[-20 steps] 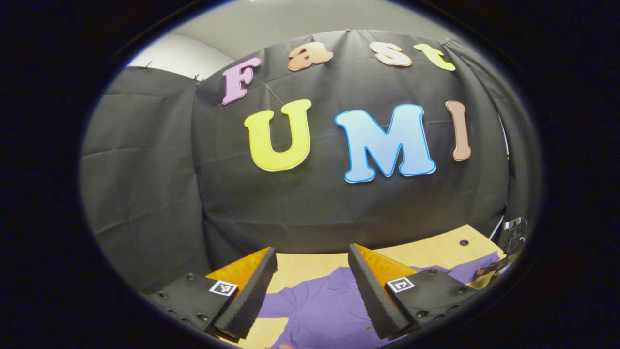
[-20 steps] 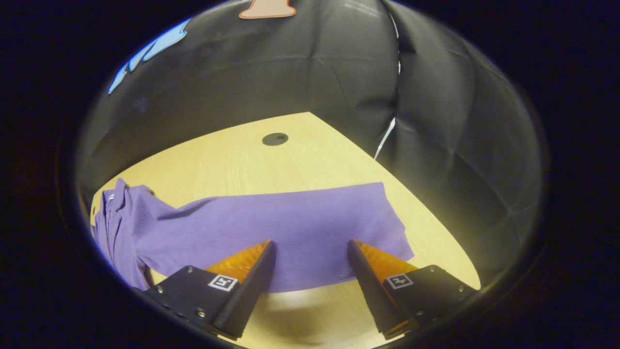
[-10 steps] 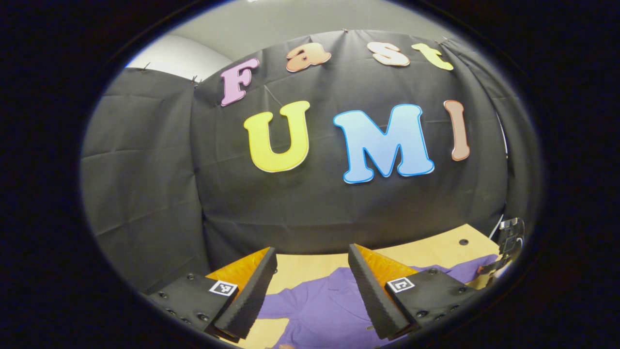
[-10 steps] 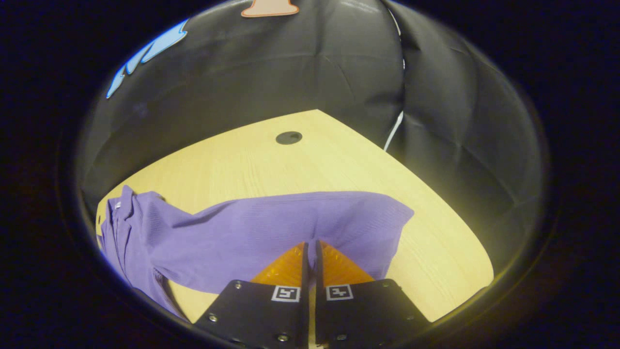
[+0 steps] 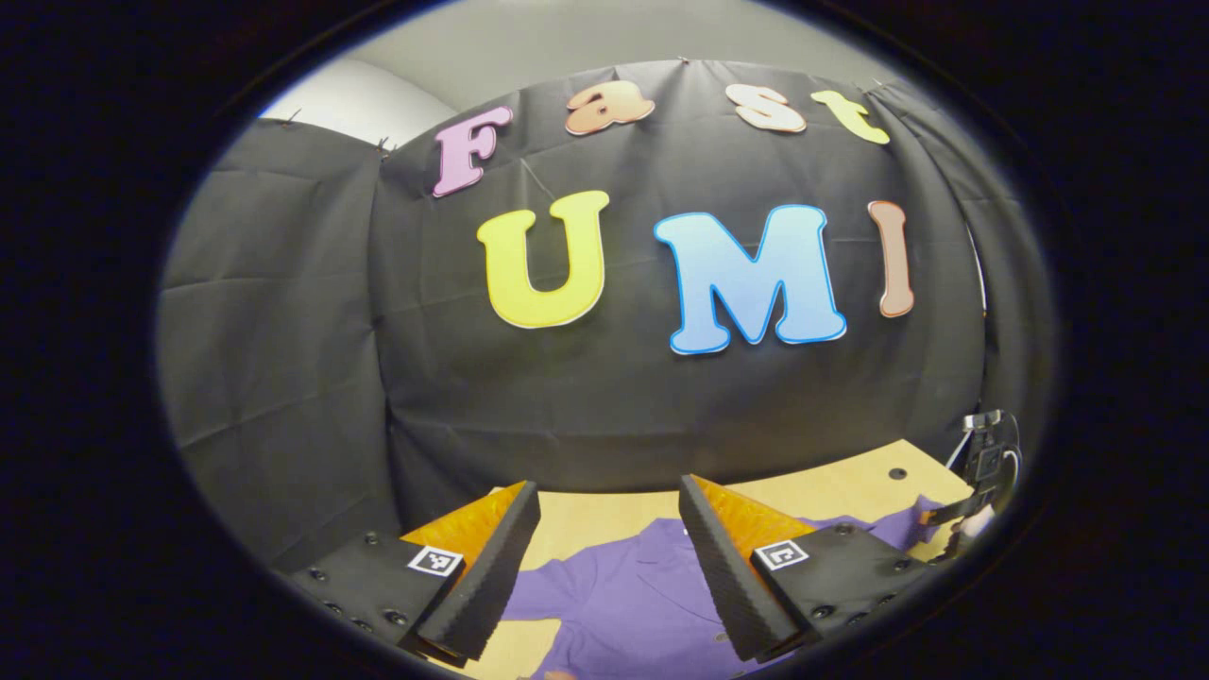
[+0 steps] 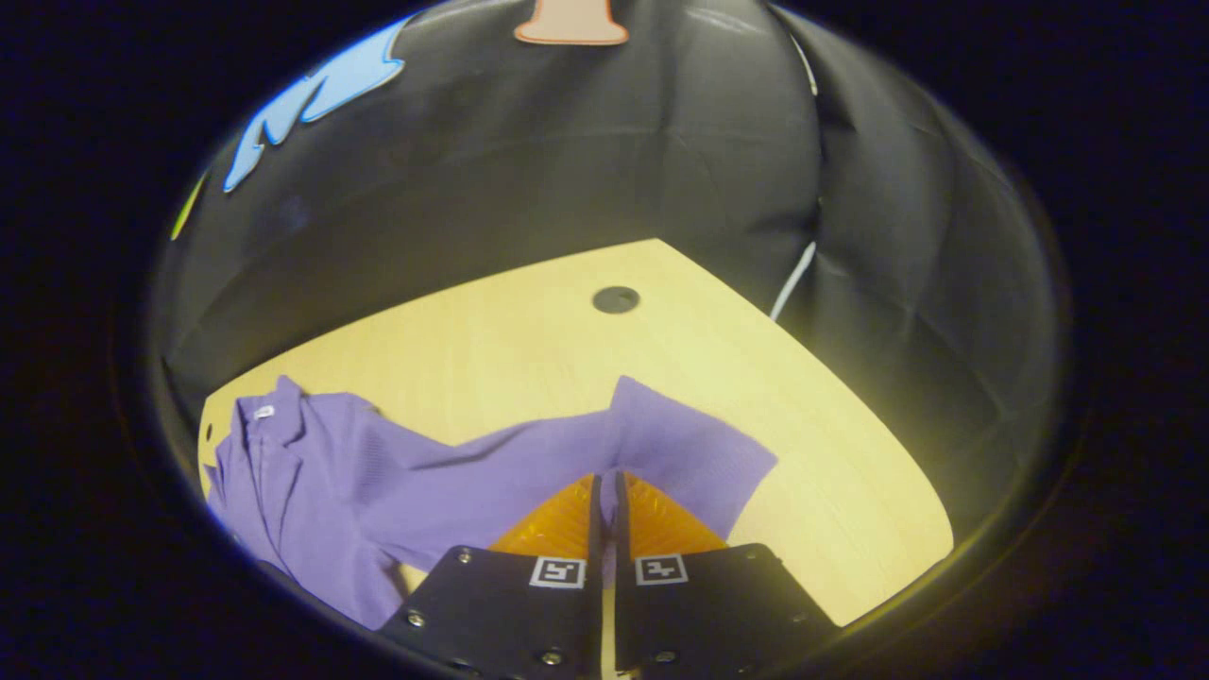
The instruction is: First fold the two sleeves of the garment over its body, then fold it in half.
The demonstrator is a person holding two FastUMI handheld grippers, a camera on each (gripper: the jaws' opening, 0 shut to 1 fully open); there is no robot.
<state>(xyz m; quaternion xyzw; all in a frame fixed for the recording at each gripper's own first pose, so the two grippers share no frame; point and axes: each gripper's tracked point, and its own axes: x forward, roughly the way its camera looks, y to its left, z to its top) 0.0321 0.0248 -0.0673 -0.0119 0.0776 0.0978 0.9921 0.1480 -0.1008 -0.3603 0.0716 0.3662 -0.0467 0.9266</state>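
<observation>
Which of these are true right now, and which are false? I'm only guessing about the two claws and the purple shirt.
1. The right claw is closed on the purple shirt's sleeve. True.
2. The left claw is clamped shut on the shirt. False: its fingers stand wide apart with nothing between them.
3. The shirt lies on a light wooden table. True.
4. The sleeve lies perfectly flat on the table. False: it is bunched and lifted where the right claw pinches it.
5. The shirt is red. False: it is purple.
</observation>
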